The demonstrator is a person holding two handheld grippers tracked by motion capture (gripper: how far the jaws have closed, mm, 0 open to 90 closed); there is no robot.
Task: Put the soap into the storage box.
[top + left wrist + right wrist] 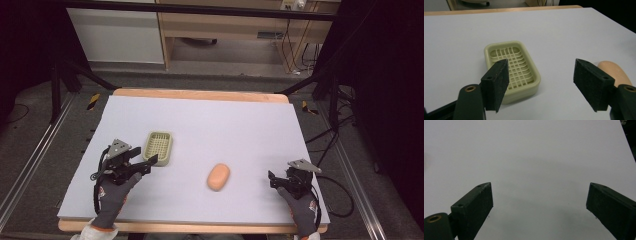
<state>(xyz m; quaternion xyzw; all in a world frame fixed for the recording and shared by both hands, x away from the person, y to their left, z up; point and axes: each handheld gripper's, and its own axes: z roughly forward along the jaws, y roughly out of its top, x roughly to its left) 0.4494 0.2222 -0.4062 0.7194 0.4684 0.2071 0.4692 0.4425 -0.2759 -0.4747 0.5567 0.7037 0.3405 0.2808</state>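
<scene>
Tools spread wide beside an empty soap dish

Left tool (145, 165) sits at the near left of the tabletop (200, 125), its jaws spread wide with nothing between them, held by a gloved hand (114, 192). In the left gripper view the tool (541, 82) points at a pale green soap dish (512, 70), and the left jaw overlaps the dish's near left corner, so that corner is hidden; whether the jaw touches the dish cannot be told. From above, the soap dish (158, 147) lies just beyond that tool's jaw tips.

Its floor is an open grid of slats inside a rounded rectangular rim, and nothing lies in it. A peach oval soap bar (219, 177) rests on the bare tabletop, apart from the dish and to its right, between the two tools. In the left gripper view the soap bar (614, 72) is partly covered by the right jaw, so only its upper end shows.

Right tool (274, 179) sits at the near right, held by the other gloved hand (300, 202), well apart from the soap. In the right gripper view the tool (539, 205) has its jaws spread wide over plain white tabletop (529, 157), empty between them. Both forearms are cut off by the bottom edge of the high view
</scene>
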